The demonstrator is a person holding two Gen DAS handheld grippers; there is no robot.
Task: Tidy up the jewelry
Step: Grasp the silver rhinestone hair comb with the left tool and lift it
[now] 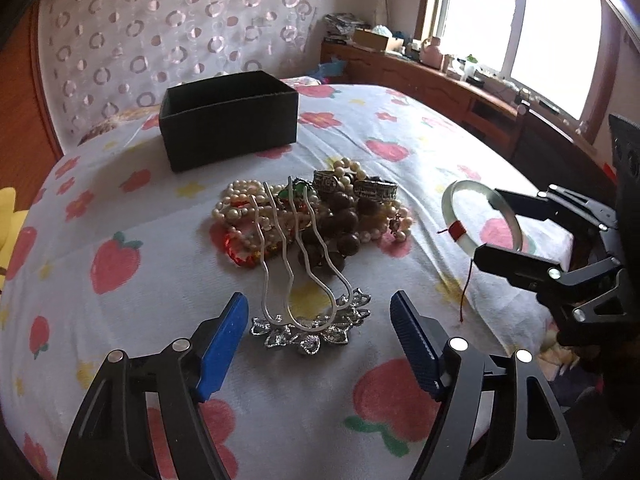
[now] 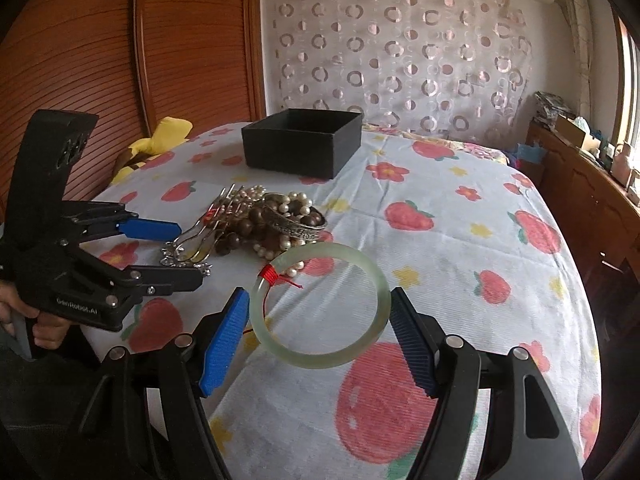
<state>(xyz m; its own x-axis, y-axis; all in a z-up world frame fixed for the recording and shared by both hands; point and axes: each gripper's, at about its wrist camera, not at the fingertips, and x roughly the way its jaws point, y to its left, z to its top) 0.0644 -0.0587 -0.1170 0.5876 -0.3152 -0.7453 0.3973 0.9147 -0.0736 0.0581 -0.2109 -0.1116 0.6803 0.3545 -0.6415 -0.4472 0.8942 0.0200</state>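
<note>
Jade bangle [image 2: 320, 304] sits gripped between the right gripper [image 2: 316, 332] jaws; silver hairpin [image 1: 308, 312] lies between the left gripper [image 1: 316, 336] open jaws.

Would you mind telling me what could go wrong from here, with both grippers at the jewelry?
1. The silver hair fork between the open left gripper has its prongs lying over the pile of pearl strands and wooden beads; lifting it may drag strands along.
2. The right gripper holds the smooth jade bangle only by its outer rim, so it could slip or pop out.
3. The bangle's red thread could snag.
</note>
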